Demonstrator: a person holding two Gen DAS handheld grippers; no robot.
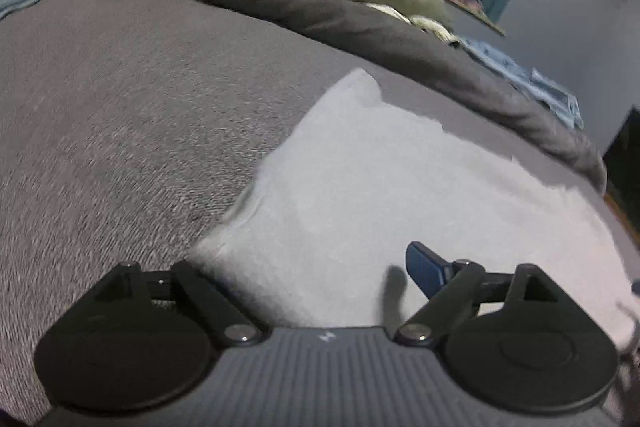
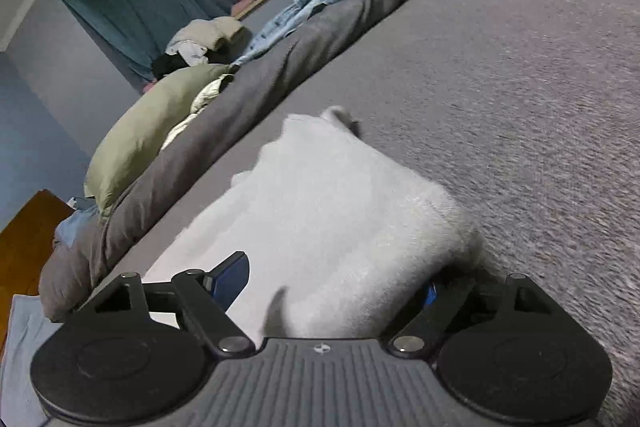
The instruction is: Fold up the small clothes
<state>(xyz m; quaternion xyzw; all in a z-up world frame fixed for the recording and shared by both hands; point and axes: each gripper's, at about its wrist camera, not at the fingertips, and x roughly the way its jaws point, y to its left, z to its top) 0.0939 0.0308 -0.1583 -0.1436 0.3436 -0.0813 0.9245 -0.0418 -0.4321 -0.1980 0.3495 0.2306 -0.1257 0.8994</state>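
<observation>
Left wrist view had the white cloth (image 1: 400,195) lying flat on the grey bed (image 1: 120,107), my left tool (image 1: 320,279) spread wide over its near edge, gripping nothing. My right tool (image 2: 336,287) stood wide too, straddling the cloth's corner. Risk, I judged: closing shallow would pinch one layer only, and the fold would slump.

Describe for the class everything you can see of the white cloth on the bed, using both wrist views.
The white cloth is a small, fluffy, towel-like piece, lying flat on the grey bed cover. It looks already folded, with a thicker rounded fold along one side and a corner poking out at its far end. Both open grippers sit at its near edge, the left gripper and right gripper straddling it; neither visibly clamps it.
</observation>
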